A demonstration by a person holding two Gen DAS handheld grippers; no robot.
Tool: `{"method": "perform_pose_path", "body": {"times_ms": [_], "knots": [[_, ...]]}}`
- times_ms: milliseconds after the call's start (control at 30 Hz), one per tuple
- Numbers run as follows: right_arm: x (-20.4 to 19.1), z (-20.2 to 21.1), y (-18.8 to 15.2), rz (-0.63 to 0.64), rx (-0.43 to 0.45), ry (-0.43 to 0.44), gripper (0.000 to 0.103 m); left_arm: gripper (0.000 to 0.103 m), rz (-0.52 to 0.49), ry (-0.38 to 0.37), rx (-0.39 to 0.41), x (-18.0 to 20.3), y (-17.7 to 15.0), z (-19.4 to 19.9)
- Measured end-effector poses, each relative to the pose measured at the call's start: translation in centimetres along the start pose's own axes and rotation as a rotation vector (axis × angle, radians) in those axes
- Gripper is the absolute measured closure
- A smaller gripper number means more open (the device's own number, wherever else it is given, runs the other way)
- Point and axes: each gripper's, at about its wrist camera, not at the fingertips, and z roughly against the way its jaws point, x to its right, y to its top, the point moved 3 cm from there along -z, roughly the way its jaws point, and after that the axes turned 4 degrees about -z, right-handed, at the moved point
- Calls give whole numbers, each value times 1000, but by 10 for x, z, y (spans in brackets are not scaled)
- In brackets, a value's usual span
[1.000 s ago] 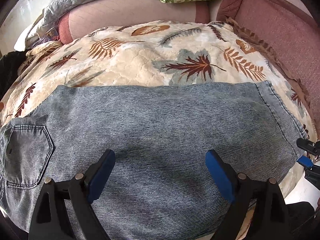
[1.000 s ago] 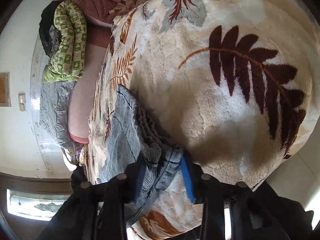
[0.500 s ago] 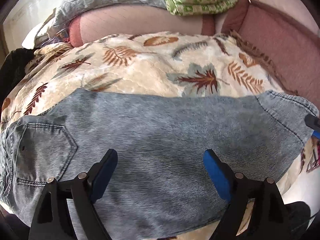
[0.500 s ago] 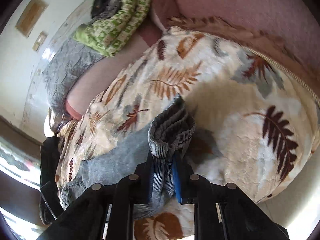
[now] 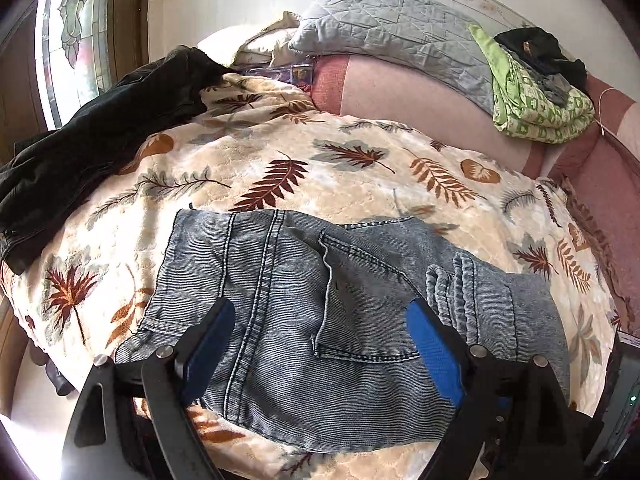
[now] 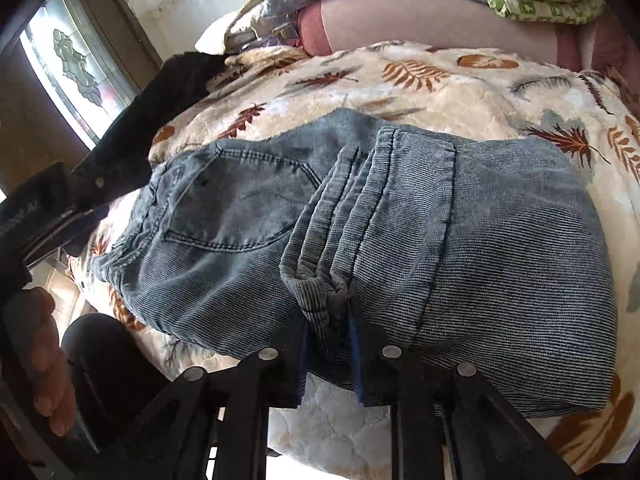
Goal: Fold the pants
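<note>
Blue-grey denim pants (image 5: 340,312) lie folded over on a cream leaf-print blanket (image 5: 280,168). The leg ends with their ribbed hems (image 5: 460,292) rest on top of the seat, beside a back pocket (image 5: 360,300). My left gripper (image 5: 320,344) is open and empty, hovering over the pants' near edge. In the right wrist view the pants (image 6: 500,240) fill the middle. My right gripper (image 6: 328,344) is shut on the bunched hem (image 6: 320,292) at the front edge of the fold.
A black garment (image 5: 92,136) lies on the blanket's left side, also in the right wrist view (image 6: 160,120). A grey quilt (image 5: 392,32) and a green patterned cloth (image 5: 536,108) sit on the pink sofa back (image 5: 420,100). A window (image 5: 68,40) is at far left.
My right gripper carried the leg hems leftward over the pants and laid them on the seat, folding the legs over. My left gripper pulled back and rose, staying open.
</note>
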Motion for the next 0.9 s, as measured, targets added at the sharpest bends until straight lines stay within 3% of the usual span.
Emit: {"method": "perform_pose_path", "body": {"times_ms": [33,100,267,367,433,467,500,533,600,667,767,900], "knots": [[4,6,1,-28,-4,67,59,15,-1,-3,1,1,1,0],[14,25,3,-106,4,188,34,15,-9,-25,-4,11,3,-2],[70,77,14,-338,117,365,34,15,-79,-154,-14,68,8,2],[121,66,13,-542,91,458,34,15,-126,-218,-45,103,3,-5],[154,32,-5,-695,-60,414,37,15,-187,-198,-140,124,-14,-30],[163,23,-11,-750,-79,445,44,15,-238,-177,-236,134,-28,-50],[167,27,-11,-764,-70,486,45,15,-280,-145,-324,140,-43,-69],[167,32,-8,-752,-84,494,44,15,-300,-120,-329,141,-52,-75],[164,47,9,-680,-60,470,40,15,-303,-119,-255,142,-51,-61],[167,64,32,-621,-17,474,40,15,-276,-173,-207,145,-42,-42],[190,66,71,-589,23,376,40,15,-275,-261,-99,163,-25,-11],[216,23,104,-561,-93,296,40,15,-261,-383,-159,193,-28,-20]]}}
